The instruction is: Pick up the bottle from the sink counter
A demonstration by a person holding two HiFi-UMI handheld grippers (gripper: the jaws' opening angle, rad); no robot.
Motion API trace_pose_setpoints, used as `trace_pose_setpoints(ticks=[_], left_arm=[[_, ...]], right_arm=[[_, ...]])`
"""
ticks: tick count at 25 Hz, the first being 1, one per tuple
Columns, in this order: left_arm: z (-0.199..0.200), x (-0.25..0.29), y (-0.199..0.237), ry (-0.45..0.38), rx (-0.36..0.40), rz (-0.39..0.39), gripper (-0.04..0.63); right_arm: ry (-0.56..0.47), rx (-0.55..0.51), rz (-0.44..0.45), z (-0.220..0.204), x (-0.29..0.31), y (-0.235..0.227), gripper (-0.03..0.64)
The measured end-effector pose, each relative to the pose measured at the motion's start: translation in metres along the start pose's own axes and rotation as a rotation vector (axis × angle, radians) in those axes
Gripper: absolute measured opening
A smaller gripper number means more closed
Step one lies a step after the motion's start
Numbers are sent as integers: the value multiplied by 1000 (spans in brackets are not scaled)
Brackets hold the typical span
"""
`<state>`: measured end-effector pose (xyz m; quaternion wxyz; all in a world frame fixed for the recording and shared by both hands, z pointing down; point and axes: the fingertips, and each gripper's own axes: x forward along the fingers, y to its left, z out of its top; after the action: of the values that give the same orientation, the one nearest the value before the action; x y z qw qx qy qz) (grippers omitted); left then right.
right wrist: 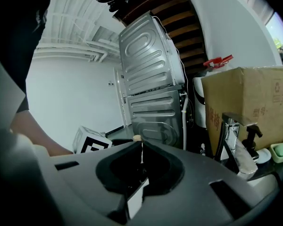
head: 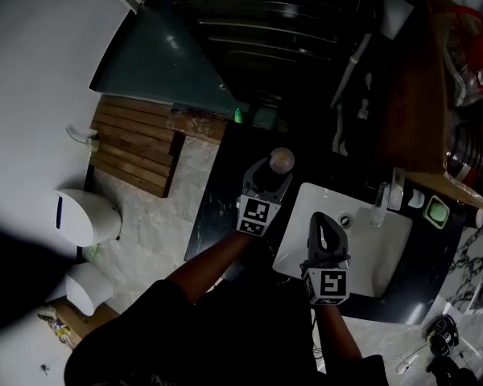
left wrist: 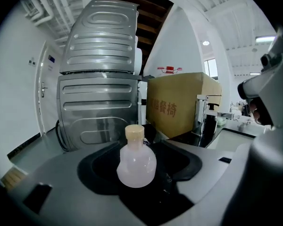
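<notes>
A small round-bellied bottle (left wrist: 136, 166) of cloudy white plastic with a tan cap stands upright on the dark sink counter (head: 225, 195). From the head view the bottle (head: 281, 160) shows just beyond the tips of my left gripper (head: 269, 174). In the left gripper view the left gripper (left wrist: 140, 158) is open; the bottle stands between its jaws with a gap on either side. My right gripper (head: 321, 225) hovers over the white basin's near left edge. Its jaws are shut, with only a thin slit between them and nothing held (right wrist: 141, 157). The bottle's cap (right wrist: 137, 138) peeks over them.
A white basin (head: 390, 252) with a chrome tap (head: 380, 203) lies right of the bottle, and a green soap dish (head: 436, 212) sits beyond it. Stacked silver machines (left wrist: 101, 69) and a cardboard box (left wrist: 179, 105) stand behind the counter. A toilet (head: 84, 215) is on the floor at the left.
</notes>
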<state>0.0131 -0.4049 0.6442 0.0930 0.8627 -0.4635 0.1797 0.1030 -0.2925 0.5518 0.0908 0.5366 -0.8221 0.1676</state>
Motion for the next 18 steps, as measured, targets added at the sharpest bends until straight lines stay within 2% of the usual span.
trace_pose_setpoints(ticks=[5,10,18], left_arm=[[-12,15,5,36,3,14,301],[-31,32,9,122,-3,4,355],[-39,49,9,175,-10,-18,396]], right_arm=[[0,11,8,-2,7,0,38],[19,4,3,-14,12,-6,38],[28,4,-53,-17,9,-25,38]])
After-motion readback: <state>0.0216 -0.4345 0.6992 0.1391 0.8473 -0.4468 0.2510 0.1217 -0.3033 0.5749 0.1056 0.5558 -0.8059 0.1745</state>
